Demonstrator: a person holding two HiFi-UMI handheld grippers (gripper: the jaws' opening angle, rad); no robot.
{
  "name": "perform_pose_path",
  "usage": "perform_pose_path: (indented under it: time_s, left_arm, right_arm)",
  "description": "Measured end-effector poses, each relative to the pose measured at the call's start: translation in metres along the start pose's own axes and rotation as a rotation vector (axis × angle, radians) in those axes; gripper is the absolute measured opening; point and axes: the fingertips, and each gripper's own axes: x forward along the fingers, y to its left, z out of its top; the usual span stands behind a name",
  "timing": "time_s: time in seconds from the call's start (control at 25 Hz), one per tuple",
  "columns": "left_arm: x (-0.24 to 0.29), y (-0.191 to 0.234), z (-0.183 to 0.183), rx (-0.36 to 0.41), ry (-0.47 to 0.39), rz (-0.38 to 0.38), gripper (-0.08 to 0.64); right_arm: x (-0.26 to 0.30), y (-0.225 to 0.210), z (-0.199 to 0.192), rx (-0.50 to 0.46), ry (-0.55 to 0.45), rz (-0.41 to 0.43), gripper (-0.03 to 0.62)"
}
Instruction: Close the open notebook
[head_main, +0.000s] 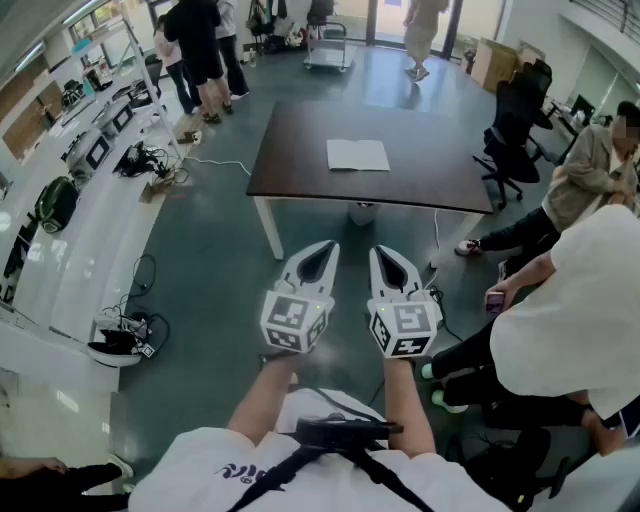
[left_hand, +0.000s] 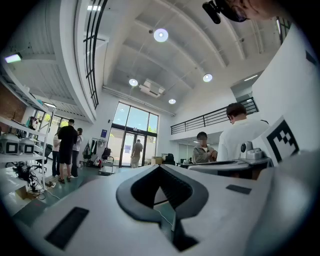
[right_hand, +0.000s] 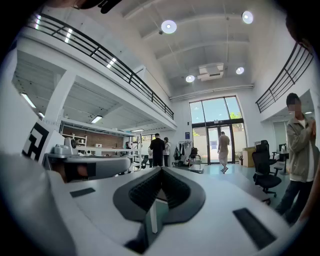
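On the dark table (head_main: 290, 165) ahead, well apart from both tools, the open notebook (head_main: 357, 155) lies flat. Your left gripper (head_main: 322, 247) and right gripper (head_main: 386, 252) sit level, side by side, jaws together, nothing between them. Step in hand, by my judgement: the approach. Next you must close in and catch one cover's edge.

Dark rectangular table (head_main: 420, 150) on white legs, black wheeled office chairs (head_main: 512, 135) off its right edge, small white bin (head_main: 362, 212) under its near edge, long white workbench (head_main: 60, 250) far left
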Motion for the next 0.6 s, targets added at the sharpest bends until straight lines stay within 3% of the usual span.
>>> perform_pose_path:
  time_s: [0.28, 0.6]
  left_arm:
    - [0.005, -0.022, -0.012, 0.018, 0.031, 0.010, 0.011]
    - [0.022, -0.026, -0.022, 0.014, 0.057, 0.017, 0.011]
  right_arm:
    - [-0.010, -0.015, -0.007, 0.026, -0.010, 0.014, 0.005]
    - [-0.003, -0.046, -0.030, 0.134, 0.027, 0.004, 0.005]
